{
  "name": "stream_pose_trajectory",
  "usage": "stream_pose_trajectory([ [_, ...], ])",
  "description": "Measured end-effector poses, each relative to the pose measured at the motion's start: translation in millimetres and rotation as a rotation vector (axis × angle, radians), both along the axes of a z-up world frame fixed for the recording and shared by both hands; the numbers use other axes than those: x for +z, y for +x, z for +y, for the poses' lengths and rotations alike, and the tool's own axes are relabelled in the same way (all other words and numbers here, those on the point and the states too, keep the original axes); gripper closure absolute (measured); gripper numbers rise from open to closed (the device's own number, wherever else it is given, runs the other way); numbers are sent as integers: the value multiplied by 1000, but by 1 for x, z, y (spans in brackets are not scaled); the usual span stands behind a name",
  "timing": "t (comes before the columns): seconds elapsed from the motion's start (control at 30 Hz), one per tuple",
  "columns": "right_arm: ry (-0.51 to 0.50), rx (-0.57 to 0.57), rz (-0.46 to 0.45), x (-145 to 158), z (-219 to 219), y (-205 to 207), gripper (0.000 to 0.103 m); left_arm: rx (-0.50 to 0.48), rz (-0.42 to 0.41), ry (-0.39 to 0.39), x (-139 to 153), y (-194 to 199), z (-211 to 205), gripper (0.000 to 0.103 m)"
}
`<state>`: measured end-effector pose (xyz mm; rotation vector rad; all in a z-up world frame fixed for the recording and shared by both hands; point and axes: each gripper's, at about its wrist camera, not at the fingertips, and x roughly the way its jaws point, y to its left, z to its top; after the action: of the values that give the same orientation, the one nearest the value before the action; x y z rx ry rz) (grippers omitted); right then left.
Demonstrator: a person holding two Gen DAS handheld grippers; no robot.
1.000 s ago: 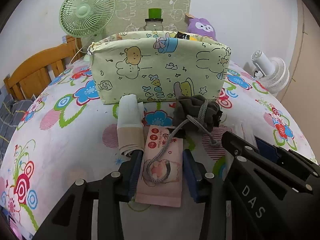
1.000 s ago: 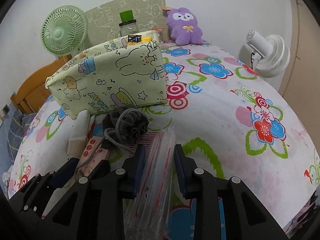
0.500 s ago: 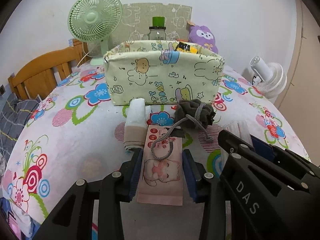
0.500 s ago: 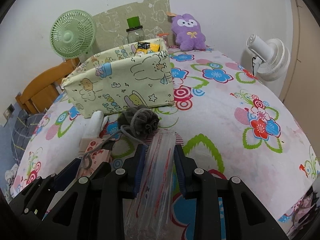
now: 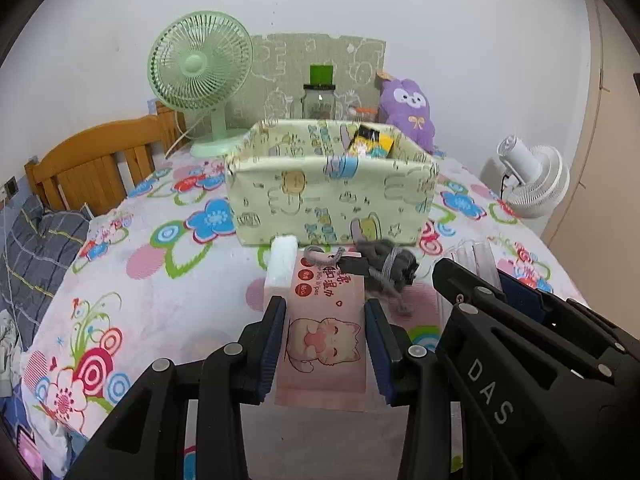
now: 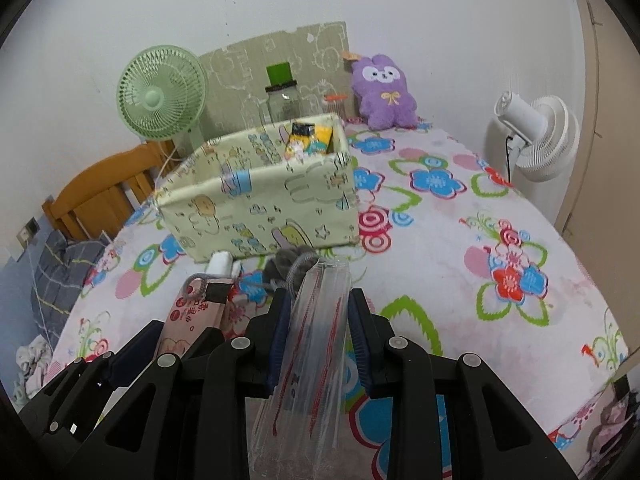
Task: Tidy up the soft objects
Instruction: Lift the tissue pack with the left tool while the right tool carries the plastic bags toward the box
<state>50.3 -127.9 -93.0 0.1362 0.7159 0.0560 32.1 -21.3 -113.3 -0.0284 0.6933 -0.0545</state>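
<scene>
Here, our left fingers (image 5: 325, 344) pinch the pink wipes pack (image 5: 325, 320) by its long sides, and our right fingers (image 6: 318, 334) clamp a clear plastic packet (image 6: 316, 344); both packs run lengthwise ahead, off the bed. A grey cord (image 5: 320, 256) from the grey pouch (image 5: 390, 266) drapes over the wipes. The fabric bin (image 5: 332, 196) stands straight ahead, about equally near to both hands. Its floor is hidden behind the front wall, and we cannot read the clear packet's contents.
</scene>
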Motion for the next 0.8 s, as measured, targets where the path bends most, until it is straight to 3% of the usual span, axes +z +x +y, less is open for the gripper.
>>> stream_pose_trajectory([
  [0.8, -9, 39, -104, 59, 7, 6, 70, 16, -99, -13, 54, 2, 5, 62],
])
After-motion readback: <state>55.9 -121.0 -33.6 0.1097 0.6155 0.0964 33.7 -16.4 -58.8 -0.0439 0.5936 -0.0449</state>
